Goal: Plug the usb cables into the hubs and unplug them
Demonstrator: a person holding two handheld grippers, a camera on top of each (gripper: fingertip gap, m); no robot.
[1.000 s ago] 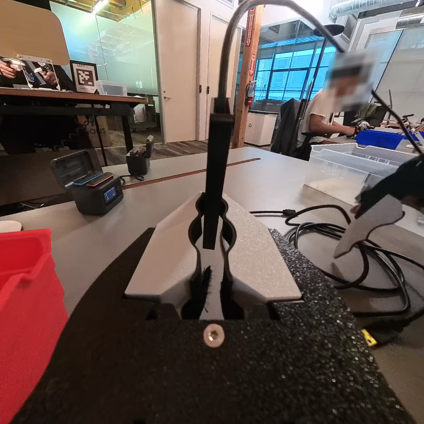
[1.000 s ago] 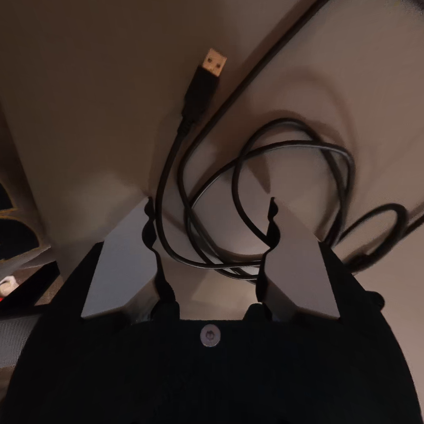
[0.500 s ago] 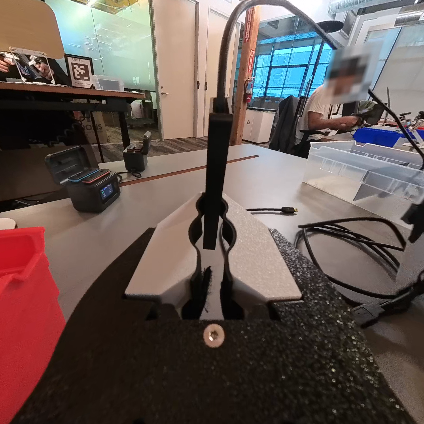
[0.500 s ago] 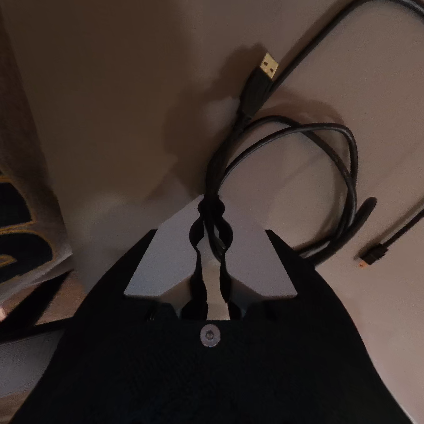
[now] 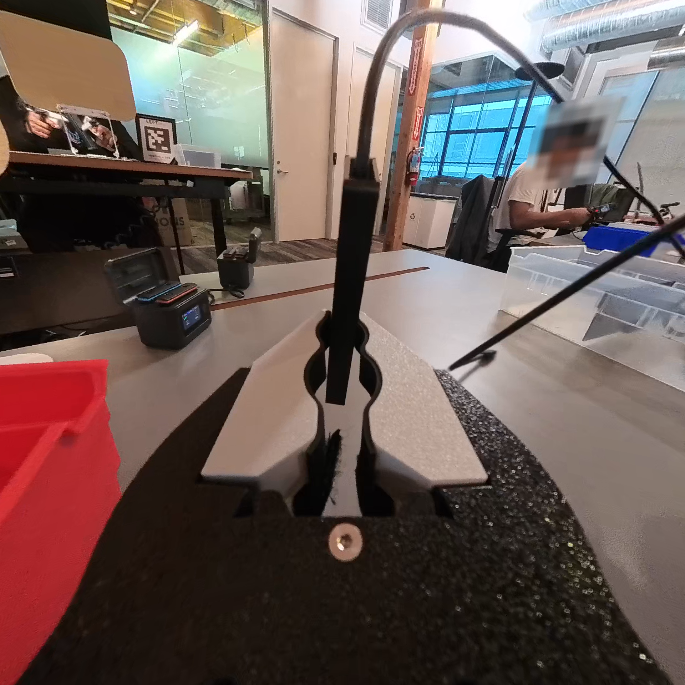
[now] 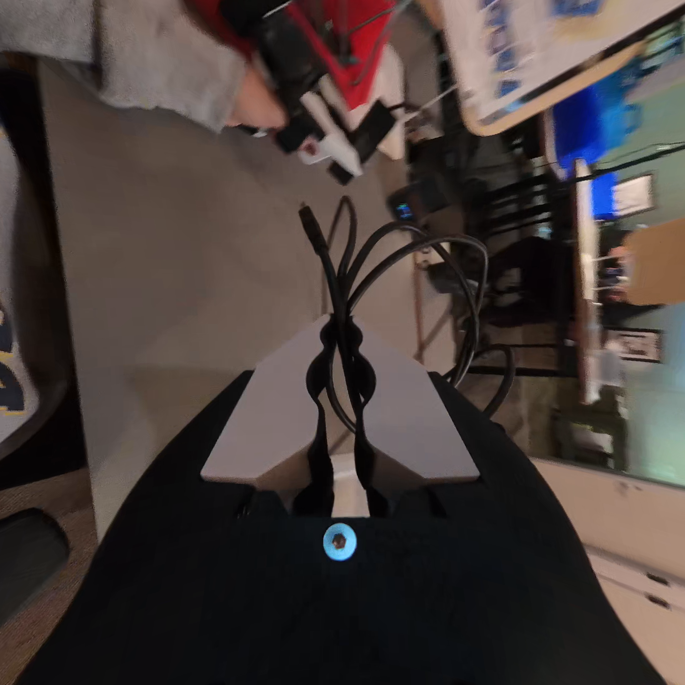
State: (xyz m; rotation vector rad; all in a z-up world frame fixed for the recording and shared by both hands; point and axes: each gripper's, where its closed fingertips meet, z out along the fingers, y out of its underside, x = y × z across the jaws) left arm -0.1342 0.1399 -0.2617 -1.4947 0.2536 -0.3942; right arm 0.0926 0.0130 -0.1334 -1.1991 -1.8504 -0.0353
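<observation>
My left gripper (image 5: pixel 343 326) is shut on a slim black USB hub (image 5: pixel 354 259) and holds it upright above the grey table (image 5: pixel 519 426). The hub's own cable (image 5: pixel 374 81) arcs up and over to the right. My right gripper (image 6: pixel 340 324) is shut on a bundle of black USB cable (image 6: pixel 389 259), lifted off the table. Its plug (image 6: pixel 310 222) points away toward the left gripper (image 6: pixel 333 144), which shows far off with the hub in it. A taut black cable (image 5: pixel 556 296) crosses the right side of the left wrist view.
A red bin (image 5: pixel 44 444) stands at my near left. A dark charging case (image 5: pixel 166 311) and a smaller one (image 5: pixel 237 267) sit at the back left. A clear plastic bin (image 5: pixel 600 289) is at the right. A seated person (image 5: pixel 526 207) is beyond it. One gripper's finger ends stand about 30 cm off the other's.
My right gripper closed on the cable bundle, lifted it off the table and swung to face the left gripper. The cables are gone from the table at the right of the left wrist view.
</observation>
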